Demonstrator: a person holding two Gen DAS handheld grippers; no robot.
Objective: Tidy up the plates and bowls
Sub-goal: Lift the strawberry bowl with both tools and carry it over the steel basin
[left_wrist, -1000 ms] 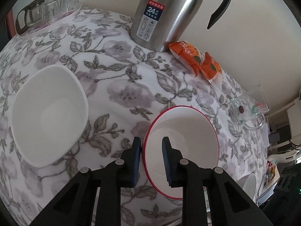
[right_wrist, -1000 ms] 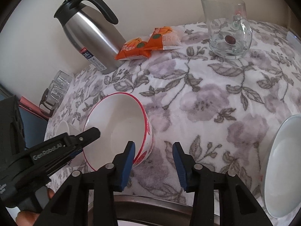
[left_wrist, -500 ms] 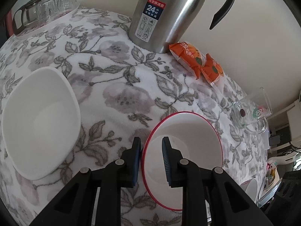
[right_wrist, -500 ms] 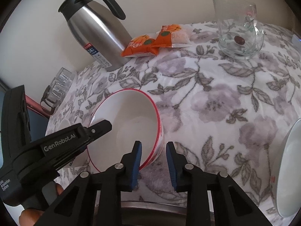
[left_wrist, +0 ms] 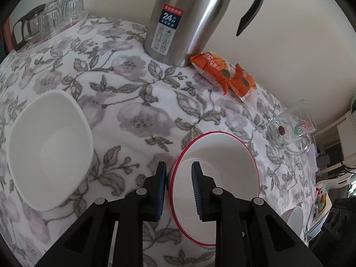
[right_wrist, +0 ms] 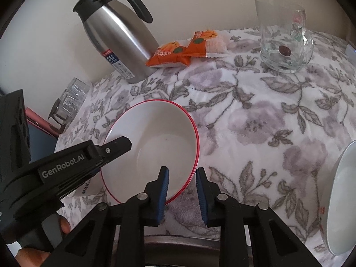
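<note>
A white bowl with a red rim [left_wrist: 222, 162] [right_wrist: 160, 138] sits tilted on the flowered cloth between both grippers. My left gripper [left_wrist: 179, 169] is shut on its near-left rim, one pad inside and one outside. In the right wrist view that gripper's tip [right_wrist: 118, 144] clamps the bowl's left edge. My right gripper [right_wrist: 181, 173] is shut on the bowl's near-right rim, with the wall between its blue pads. A plain white bowl [left_wrist: 51, 153] stands to the left. A white dish [right_wrist: 342, 200] lies at the right edge.
A steel thermos jug [left_wrist: 182, 22] [right_wrist: 120, 40] stands at the back by the wall, with orange snack packets [left_wrist: 224, 73] [right_wrist: 189, 49] beside it. A glass mug [left_wrist: 291, 131] [right_wrist: 282, 42] is at the back right and small glasses [left_wrist: 51, 20] at the far left. A person's fingers [right_wrist: 64, 224] hold the left tool.
My right gripper's jaws have narrowed from wide apart to close around the bowl's rim as it moved in. The left gripper has kept its grip, and the bowl has tipped up a little.
</note>
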